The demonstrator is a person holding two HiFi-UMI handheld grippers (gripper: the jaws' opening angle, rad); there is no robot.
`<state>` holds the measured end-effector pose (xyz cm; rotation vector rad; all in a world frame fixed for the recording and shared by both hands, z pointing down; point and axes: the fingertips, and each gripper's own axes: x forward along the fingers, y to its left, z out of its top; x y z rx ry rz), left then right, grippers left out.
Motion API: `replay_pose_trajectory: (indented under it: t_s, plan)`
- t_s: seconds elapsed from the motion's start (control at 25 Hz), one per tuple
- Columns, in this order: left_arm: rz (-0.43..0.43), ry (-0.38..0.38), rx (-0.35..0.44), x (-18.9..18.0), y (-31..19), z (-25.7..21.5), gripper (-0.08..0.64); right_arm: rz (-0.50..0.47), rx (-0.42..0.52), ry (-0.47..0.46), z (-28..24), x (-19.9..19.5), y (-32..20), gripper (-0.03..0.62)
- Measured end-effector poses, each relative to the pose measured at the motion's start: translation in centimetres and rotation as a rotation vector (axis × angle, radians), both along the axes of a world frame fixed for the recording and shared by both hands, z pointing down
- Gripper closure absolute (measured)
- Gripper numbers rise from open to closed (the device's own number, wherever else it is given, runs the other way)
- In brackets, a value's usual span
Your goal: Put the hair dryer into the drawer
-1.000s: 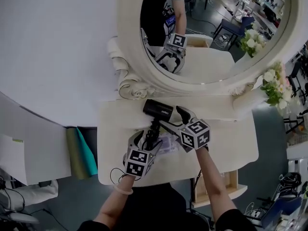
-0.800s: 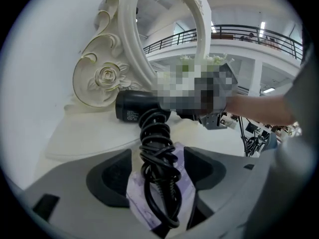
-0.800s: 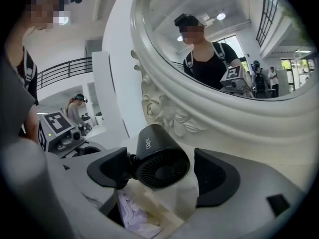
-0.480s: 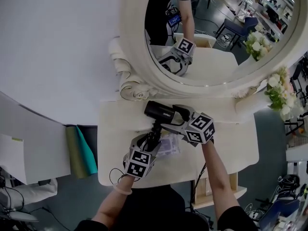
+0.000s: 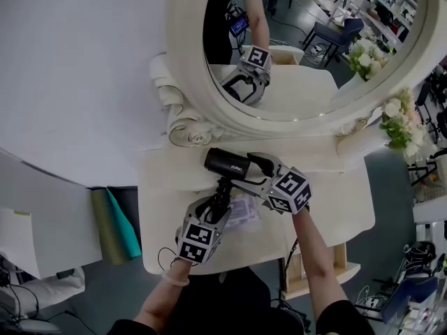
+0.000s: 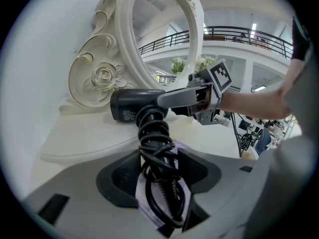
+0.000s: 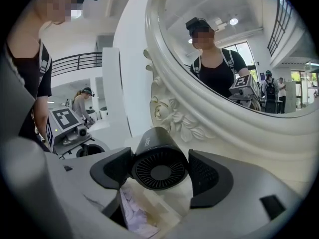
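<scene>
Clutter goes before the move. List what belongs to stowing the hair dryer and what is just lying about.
Belongs: hair dryer, cord wound round its handle; what looks like an open drawer under the table's right side.
Lying about: purple-printed packet beneath the dryer; mirror; flowers; teal sheet.

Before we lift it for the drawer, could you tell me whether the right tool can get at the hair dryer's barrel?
Very likely yes: the right tool has the hair dryer barrel between its jaws, which have just been closing and seem to touch both sides; nothing blocks it.
</scene>
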<state>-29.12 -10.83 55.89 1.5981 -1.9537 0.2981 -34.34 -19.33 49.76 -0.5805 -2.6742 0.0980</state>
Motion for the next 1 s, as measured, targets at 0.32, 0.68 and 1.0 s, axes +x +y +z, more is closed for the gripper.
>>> replay_pose_trajectory:
  t_s: [0.32, 0.68, 1.0]
  plan:
    - [0.037, -0.022, 0.013, 0.8, 0.8, -1.0, 0.313, 0.026, 0.016, -0.012, -1.1, 1.3, 0.8, 0.249]
    - [0.103, -0.041, 0.031, 2.9, 1.5, -2.7, 0.313, 0.090, 0.041, -0.054, -3.1, 4.2, 1.4, 0.250]
    - [0.201, -0.059, 0.054, 6.4, 0.8, -3.7, 0.313, 0.183, 0.076, -0.076, -4.5, 8.6, 0.5, 0.250]
